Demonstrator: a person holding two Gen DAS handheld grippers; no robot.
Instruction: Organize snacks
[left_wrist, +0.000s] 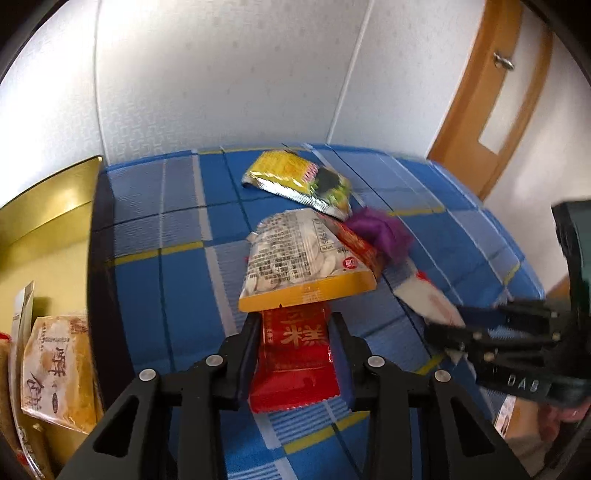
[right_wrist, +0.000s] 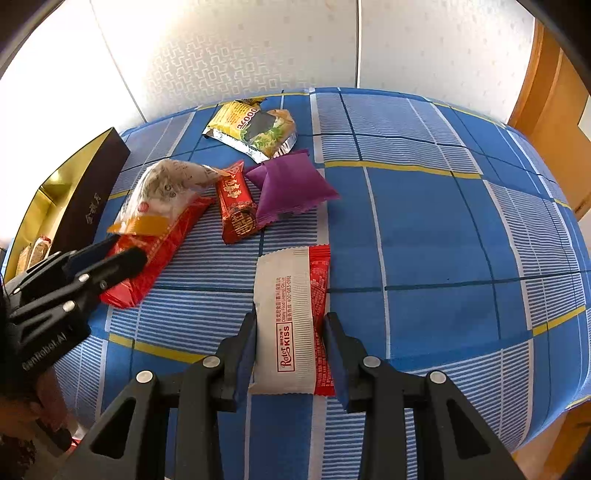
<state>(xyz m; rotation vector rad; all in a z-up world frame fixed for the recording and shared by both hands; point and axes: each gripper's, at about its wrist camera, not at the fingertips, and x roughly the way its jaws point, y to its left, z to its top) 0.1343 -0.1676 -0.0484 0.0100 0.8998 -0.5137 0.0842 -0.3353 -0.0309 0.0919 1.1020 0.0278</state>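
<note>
Jaws of left gripper (left_wrist: 294, 354) clamped on red packet (left_wrist: 293, 365), right gripper (right_wrist: 290, 354) on white wafer packet (right_wrist: 284, 321); red packet's far end hidden under seed bag (left_wrist: 295, 258).

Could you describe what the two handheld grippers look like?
Both are black plastic. The left gripper and right gripper each have two angular fingers with triangular cut-outs, silver round pins at the joints and dark blue pads inside the tips. White lettering runs along each body. No cables show.
</note>
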